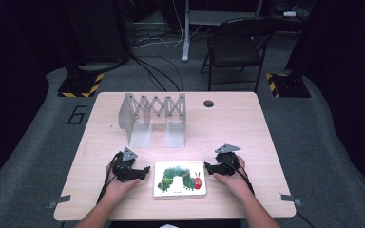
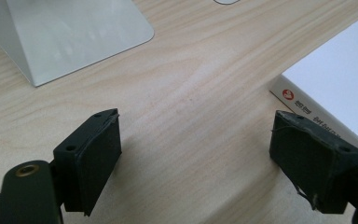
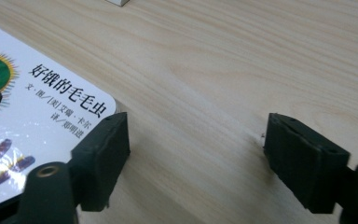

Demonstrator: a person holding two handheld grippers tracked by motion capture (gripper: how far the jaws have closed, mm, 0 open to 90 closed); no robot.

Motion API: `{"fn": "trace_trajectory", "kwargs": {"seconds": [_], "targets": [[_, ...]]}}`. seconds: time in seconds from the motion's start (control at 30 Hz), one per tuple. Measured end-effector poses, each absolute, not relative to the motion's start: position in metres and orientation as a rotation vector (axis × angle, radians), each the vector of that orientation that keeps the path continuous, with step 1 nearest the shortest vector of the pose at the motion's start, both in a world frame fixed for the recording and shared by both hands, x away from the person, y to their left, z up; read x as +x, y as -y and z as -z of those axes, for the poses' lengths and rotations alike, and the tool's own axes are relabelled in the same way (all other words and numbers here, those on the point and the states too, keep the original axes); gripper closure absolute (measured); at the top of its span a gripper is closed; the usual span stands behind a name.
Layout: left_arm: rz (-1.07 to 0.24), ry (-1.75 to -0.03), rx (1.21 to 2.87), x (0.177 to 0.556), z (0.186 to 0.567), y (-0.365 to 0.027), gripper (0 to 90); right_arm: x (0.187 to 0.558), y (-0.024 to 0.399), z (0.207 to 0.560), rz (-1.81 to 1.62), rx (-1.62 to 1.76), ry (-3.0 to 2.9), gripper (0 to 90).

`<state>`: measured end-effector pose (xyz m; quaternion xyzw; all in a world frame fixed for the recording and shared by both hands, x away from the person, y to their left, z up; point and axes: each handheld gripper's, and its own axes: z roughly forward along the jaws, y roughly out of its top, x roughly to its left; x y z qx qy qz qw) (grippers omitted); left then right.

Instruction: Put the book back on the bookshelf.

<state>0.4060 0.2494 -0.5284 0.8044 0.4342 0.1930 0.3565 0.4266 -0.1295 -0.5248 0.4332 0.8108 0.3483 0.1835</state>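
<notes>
A white picture book with a green caterpillar on its cover lies flat near the table's front edge, between my two hands. My left gripper rests on the table just left of the book, jaws open over bare wood; the book's spine lies beside its right jaw. My right gripper sits at the book's upper right corner, open, with only wood between its jaws. The book's cover with Chinese lettering lies by its left jaw.
A grey accordion-style rack with metal bookend plates stands at the table's back middle; one plate's base lies ahead of my left gripper. A round hole sits at the back right. A black chair stands beyond the table.
</notes>
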Motion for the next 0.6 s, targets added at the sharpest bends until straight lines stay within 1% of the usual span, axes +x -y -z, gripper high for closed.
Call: {"fn": "trace_trajectory", "kwargs": {"seconds": [0.03, 0.07, 0.1, 0.17, 0.2, 0.23, 0.37, 0.4, 0.5, 0.6], "targets": [[-0.498, -1.121, 2.077, 0.406, 0.528, -0.249, 16.9, 0.427, 0.13, 0.525, -0.982, 1.222, -2.287, 23.7], [-0.505, -1.116, 2.09, 0.406, 0.528, -0.25, 16.9, 0.426, 0.134, 0.522, -0.979, 1.238, -2.294, 28.6], [-0.505, -1.116, 2.09, 0.406, 0.528, -0.25, 17.0, 0.426, 0.134, 0.522, -0.979, 1.238, -2.294, 28.6], [-0.5, -1.12, 2.096, 0.406, 0.526, -0.251, 18.7, 0.427, 0.137, 0.52, -0.999, 1.298, -2.291, 33.3], [-0.497, -1.121, 2.115, 0.406, 0.524, -0.253, 23.8, 0.427, 0.139, 0.519, -1.001, 1.306, -2.288, 35.9], [-0.5, -1.143, 2.072, 0.406, 0.525, -0.252, 28.9, 0.426, 0.141, 0.518, -0.989, 1.306, -2.293, 37.4], [-0.474, -1.159, 2.066, 0.407, 0.523, -0.255, 32.9, 0.423, 0.141, 0.516, -0.959, 1.316, -2.295, 39.8], [-0.467, -1.165, 2.077, 0.408, 0.522, -0.256, 34.2, 0.422, 0.14, 0.515, -0.929, 1.296, -2.312, 42.8], [-0.458, -1.17, 2.072, 0.408, 0.521, -0.255, 34.7, 0.419, 0.137, 0.513, -0.896, 1.268, -2.31, 43.9], [-0.451, -1.141, 2.09, 0.404, 0.518, -0.254, 37.1, 0.418, 0.135, 0.512, -0.872, 1.263, -2.325, 45.2]]}}
